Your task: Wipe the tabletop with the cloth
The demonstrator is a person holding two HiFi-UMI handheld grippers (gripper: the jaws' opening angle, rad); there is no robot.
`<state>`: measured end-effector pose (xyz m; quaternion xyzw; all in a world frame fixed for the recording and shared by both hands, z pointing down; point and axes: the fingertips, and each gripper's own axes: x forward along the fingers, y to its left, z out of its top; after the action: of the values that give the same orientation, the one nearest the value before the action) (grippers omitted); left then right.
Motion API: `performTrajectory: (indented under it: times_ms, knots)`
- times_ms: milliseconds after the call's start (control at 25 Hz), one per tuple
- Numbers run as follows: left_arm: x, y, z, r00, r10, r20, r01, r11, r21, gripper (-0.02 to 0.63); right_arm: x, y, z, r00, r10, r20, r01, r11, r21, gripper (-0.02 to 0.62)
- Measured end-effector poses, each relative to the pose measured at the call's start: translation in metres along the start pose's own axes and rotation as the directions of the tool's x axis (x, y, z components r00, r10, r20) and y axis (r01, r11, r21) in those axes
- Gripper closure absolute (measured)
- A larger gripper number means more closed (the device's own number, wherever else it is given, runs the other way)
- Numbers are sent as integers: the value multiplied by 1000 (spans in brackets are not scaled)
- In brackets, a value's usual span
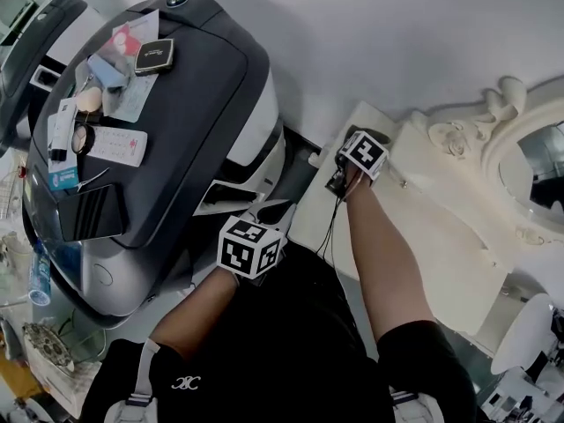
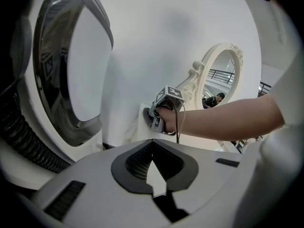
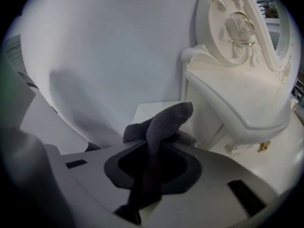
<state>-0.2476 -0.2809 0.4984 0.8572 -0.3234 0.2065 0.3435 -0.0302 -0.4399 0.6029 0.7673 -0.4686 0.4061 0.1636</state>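
Closest to the lens, my right gripper (image 3: 159, 145) has its 2 grey jaws pressed together on a dark grey, nubbly cloth (image 3: 164, 120). A fold of the cloth runs down through the dark recess between the jaws. The rest bunches out past the tips in a rounded hump. Just beyond that hump lies the far corner of the cream-white tabletop (image 3: 144, 109). I cannot tell whether the cloth touches it. To the right of that corner rises the carved, ornate white mirror frame (image 3: 237, 42), and behind everything stands a plain white wall (image 3: 109, 42).

My left gripper (image 2: 152, 141) holds nothing: its 2 jaws meet at the tips, with only their own pale inner faces showing between them. It points across at my right hand (image 2: 166, 120), which grips the other gripper at the tabletop's corner, beside the wall, with the oval mirror behind it.

From the head view, the left gripper sits low and near my black shirt (image 1: 291, 351), between the table and a large, rounded dark grey and white machine (image 1: 203, 86). The right gripper reaches well ahead of it, over the tabletop's far end. On the machine's top lie small items, among them a white remote control (image 1: 119, 146).
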Motion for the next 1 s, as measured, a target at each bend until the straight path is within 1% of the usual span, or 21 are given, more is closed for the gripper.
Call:
performTrajectory:
  times_ms: [80,200,440,560,800,880,1000]
  knots:
    - [3,1,3,1000,5,-5,-5,1000,-2,600,7,1,6,1000,-4,-21,5,999,44,518]
    - [6,2,7,1000,11,-12,-11,1000,-7,598,20,2,23,1000,-22,-19,23,996,86,518]
    - [12,8,15,999,39,-16,-39,998,-38,598,45,11,55,1000,-23,6,22,996,84,518]
    - [17,7,21,999,45,-7,-46,998,-50,598,55,13,65,1000,2,8,-2,997,77,518]
    - [23,9,35,997,77,21,-76,995,-65,598,59,15,77,998,64,-7,-63,998,20,518]
    - [22,10,37,995,93,28,-91,994,-68,598,59,18,78,996,93,-3,-93,995,-29,518]
    - [19,10,41,993,112,33,-110,992,-69,598,55,28,70,987,158,-31,-160,984,-83,518]
